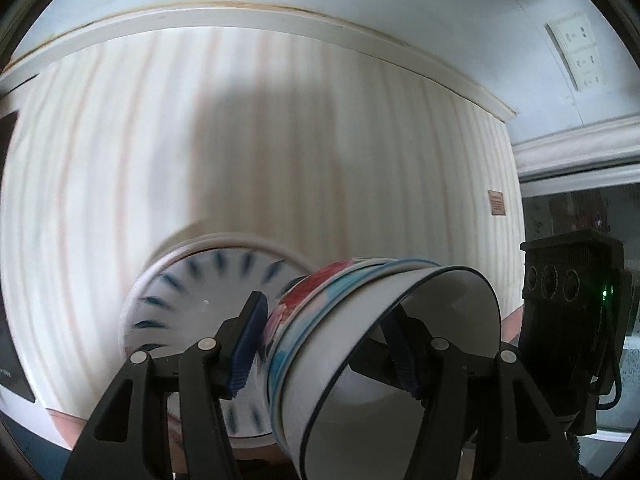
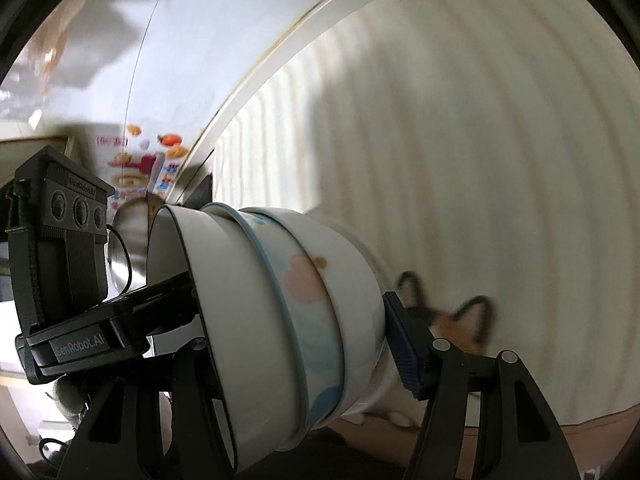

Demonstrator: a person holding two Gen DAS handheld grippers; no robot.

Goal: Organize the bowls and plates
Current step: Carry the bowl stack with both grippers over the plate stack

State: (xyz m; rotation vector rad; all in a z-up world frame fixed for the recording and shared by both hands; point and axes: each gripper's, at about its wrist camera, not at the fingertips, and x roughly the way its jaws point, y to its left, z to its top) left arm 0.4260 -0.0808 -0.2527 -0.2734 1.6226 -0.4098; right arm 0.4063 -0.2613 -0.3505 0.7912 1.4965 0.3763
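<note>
A stack of nested bowls [image 1: 360, 344] is held between both grippers, tipped on its side. The inner bowl is white with a dark rim; the outer ones are blue-banded and floral. My left gripper [image 1: 328, 352] is shut on the stack, one blue pad [image 1: 248, 348] outside, the other finger inside. In the right wrist view the same stack [image 2: 288, 312] is clamped by my right gripper [image 2: 296, 332], blue pad [image 2: 404, 344] on the outer wall. A white plate with blue dashes [image 1: 192, 304] lies on the table behind. A plate with a cat picture [image 2: 452, 320] lies behind the stack.
A pale wood-striped table [image 1: 280, 140] with a white edge fills both views. The other gripper's black camera body [image 1: 572, 312] shows at right, and at left in the right wrist view [image 2: 64, 236]. A metal bowl [image 2: 128, 240] and a colourful poster [image 2: 144, 164] sit far left.
</note>
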